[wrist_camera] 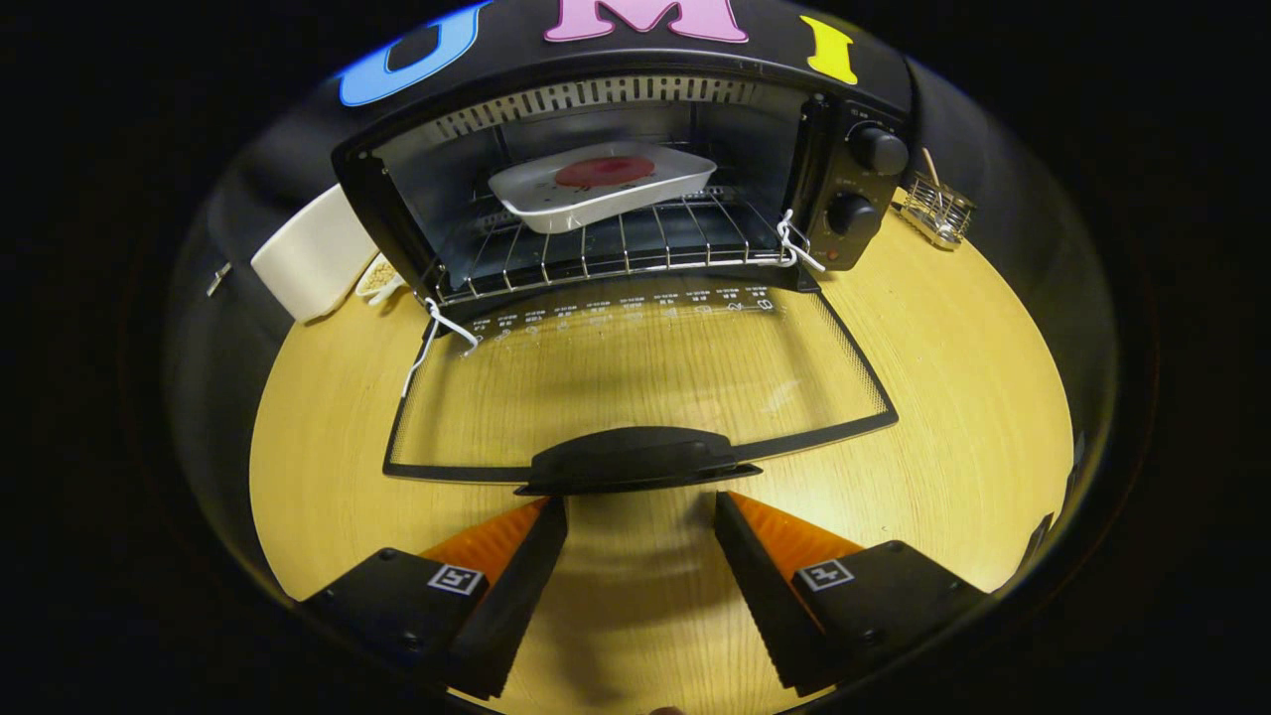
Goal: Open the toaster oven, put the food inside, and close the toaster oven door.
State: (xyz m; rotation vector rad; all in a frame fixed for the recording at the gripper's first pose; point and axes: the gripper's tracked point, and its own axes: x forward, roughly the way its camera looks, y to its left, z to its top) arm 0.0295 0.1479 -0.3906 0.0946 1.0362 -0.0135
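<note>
A black toaster oven point(854, 179) stands at the back of the wooden table, its glass door point(635, 387) folded down flat toward me. Inside, on the wire rack point(616, 248), rests a white tray point(596, 194) holding a round red piece of food point(604, 172). The door's black handle point(635, 462) lies just ahead of my fingertips. My gripper point(640, 506) is open, with nothing between the fingers, only bare table below. White strings hang at both door hinges.
A white container point(313, 253) sits left of the oven, with a small item of pale bits beside it. A small wire rack point(938, 211) stands at the oven's right. Bare wooden table point(973, 397) spreads on both sides of the door.
</note>
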